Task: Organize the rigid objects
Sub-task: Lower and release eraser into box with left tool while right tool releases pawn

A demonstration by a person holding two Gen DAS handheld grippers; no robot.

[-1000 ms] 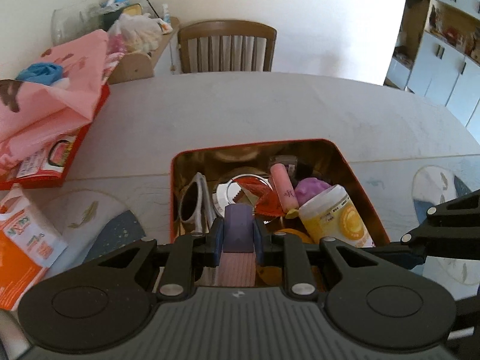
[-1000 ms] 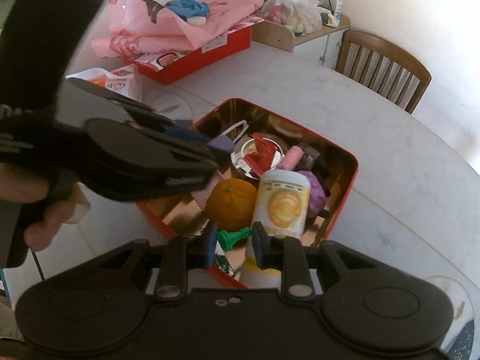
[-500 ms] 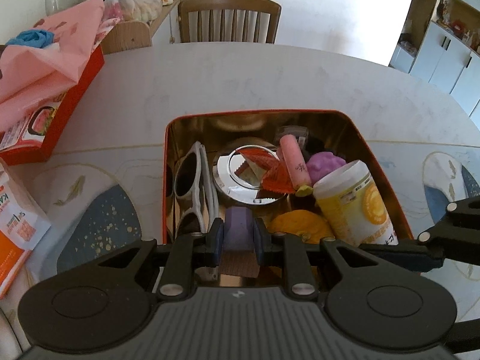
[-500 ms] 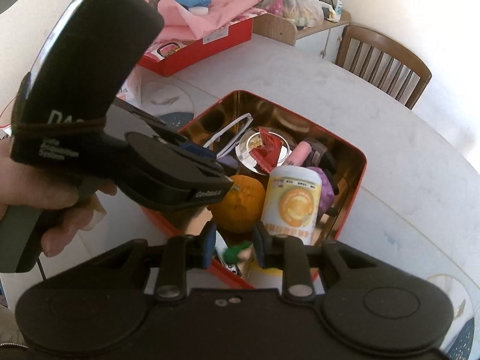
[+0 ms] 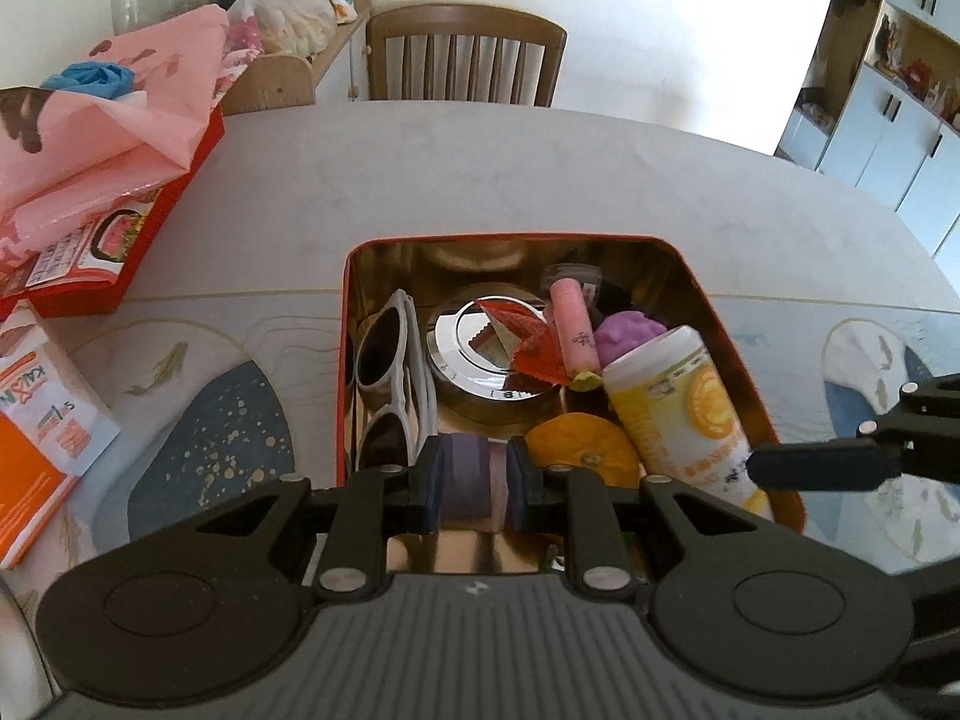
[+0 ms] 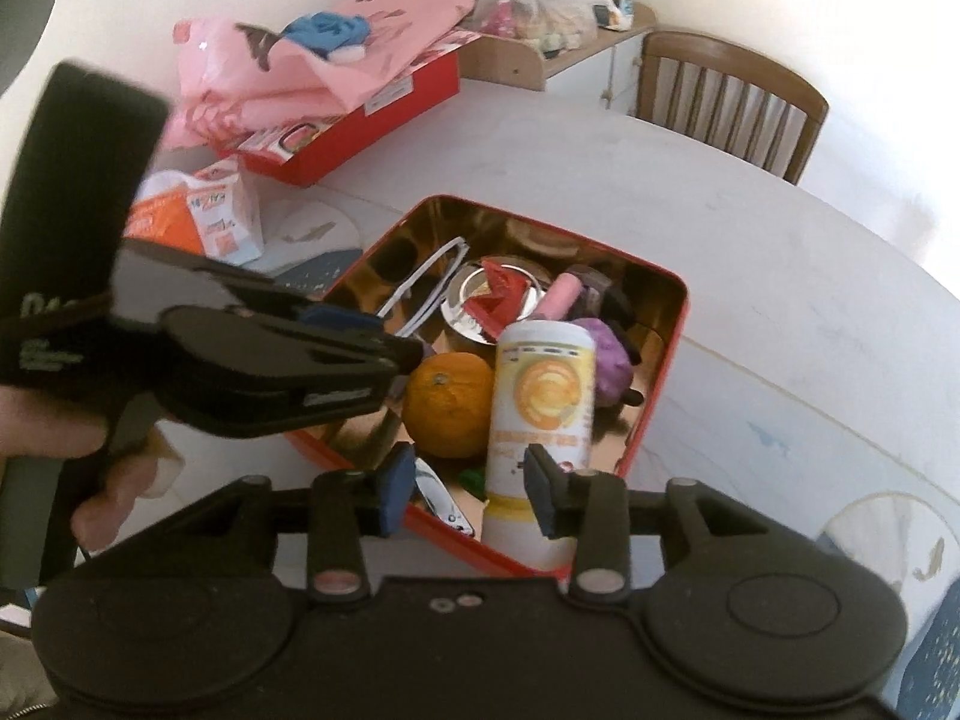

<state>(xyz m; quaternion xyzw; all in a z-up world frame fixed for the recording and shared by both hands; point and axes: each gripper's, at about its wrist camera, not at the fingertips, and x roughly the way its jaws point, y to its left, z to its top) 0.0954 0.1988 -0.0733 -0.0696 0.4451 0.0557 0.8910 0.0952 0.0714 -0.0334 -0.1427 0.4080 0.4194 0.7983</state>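
Observation:
A red tin (image 5: 510, 236) with a gold inside stands on the table, packed with white sunglasses (image 5: 390, 384), a silver lid (image 5: 480, 360), a pink tube (image 5: 573, 330), a purple ball (image 5: 627, 330), an orange (image 6: 447, 405) and a yellow-white bottle (image 6: 540, 408). Over the tin's near edge, my left gripper (image 5: 474, 477) is shut on a small purple and pink block (image 5: 462, 462). My right gripper (image 6: 471, 489) hovers at the tin's (image 6: 675, 324) near corner with its jaws opening. A green piece (image 6: 474, 478) lies in the tin below them, free of the pads.
A red box under a pink bag (image 5: 90, 138) and an orange-white packet (image 5: 36, 438) sit on the table's left. A wooden chair (image 5: 462, 54) stands at the far side. Round placemats (image 5: 222, 420) flank the tin. A hand (image 6: 90, 468) holds the left gripper's handle.
The right jaws have spread apart and the green piece they gripped now lies in the tin. The left gripper still holds the block over the tin.

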